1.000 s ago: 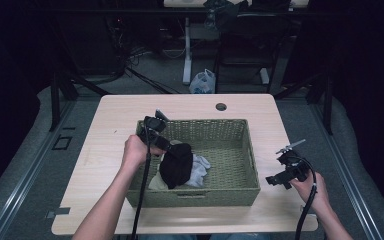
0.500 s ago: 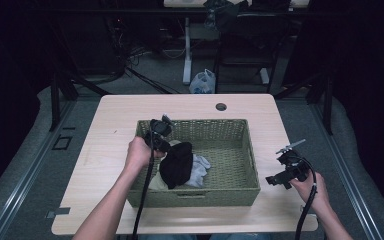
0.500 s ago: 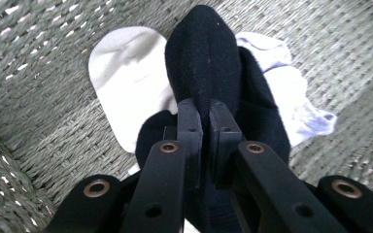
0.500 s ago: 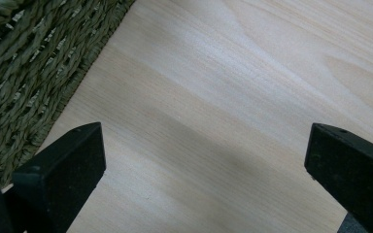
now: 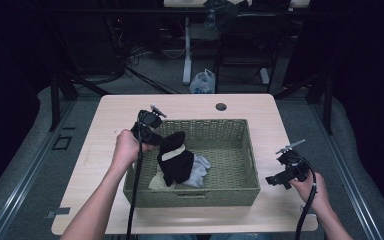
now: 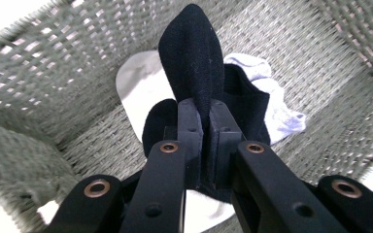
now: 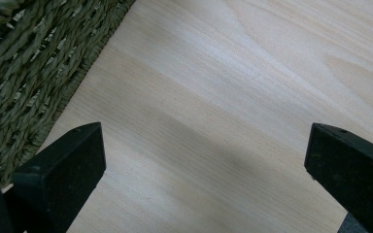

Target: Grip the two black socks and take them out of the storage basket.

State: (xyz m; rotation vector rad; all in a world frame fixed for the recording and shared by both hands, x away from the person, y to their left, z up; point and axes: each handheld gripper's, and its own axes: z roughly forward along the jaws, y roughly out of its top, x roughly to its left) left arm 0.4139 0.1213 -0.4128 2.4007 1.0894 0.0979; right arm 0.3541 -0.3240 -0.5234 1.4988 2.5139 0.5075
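- A pale wooden table is standing in a dim room, with a green woven basket sitting in the middle of it.
- The left gripper is reaching over the basket's left rim — its jaws, having just been closing, are now clamping a black sock.
- The sock is hanging from the pinch above the basket floor, draping over white and pale lavender cloths lying there.
- The right gripper is hovering over bare table just right of the basket — jaws spread wide, gripping nothing.
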